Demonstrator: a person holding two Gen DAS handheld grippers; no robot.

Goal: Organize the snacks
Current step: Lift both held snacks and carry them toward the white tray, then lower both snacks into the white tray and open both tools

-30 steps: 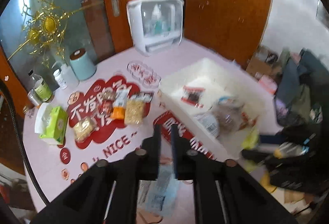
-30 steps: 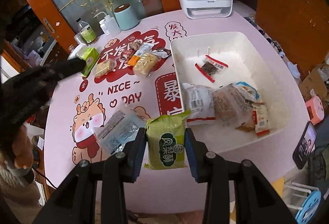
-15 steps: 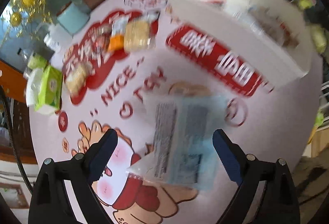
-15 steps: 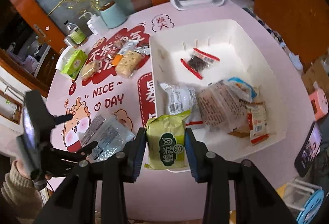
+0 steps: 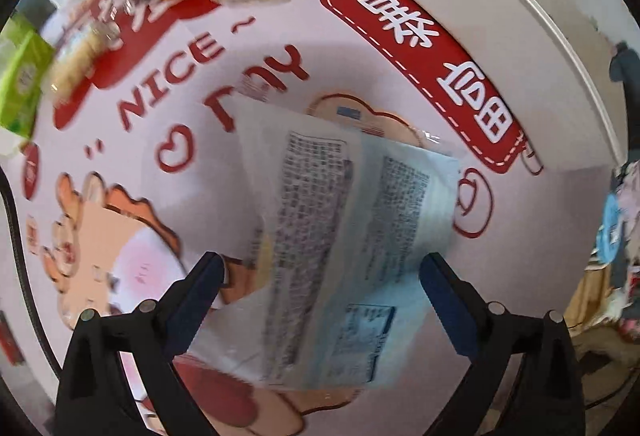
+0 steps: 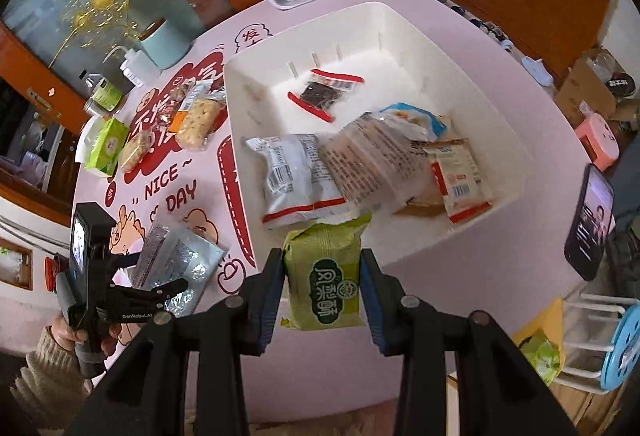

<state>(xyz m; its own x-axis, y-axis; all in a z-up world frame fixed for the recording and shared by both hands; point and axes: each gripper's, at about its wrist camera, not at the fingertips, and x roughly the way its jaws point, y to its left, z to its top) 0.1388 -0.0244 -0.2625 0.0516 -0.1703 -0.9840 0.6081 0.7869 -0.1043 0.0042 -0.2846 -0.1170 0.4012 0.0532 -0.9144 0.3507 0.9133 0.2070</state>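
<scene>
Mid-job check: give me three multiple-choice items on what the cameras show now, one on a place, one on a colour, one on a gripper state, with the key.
1. Where does the red-edged packet lie?
A. In the white bin
B. On the pink table beside the bin
C. Between the left gripper's fingers

2. What colour is the packet in the right gripper?
A. Orange
B. Green
C. Silver

3. How is the left gripper?
A. Shut on the pale printed packet
B. Shut on nothing
C. Open, fingers either side of the pale printed packet

Key: 1 A, it rests on the bin floor near the far wall. 2 B, the wrapper is green. 3 C, both fingers stand wide apart with the packet between them.
</scene>
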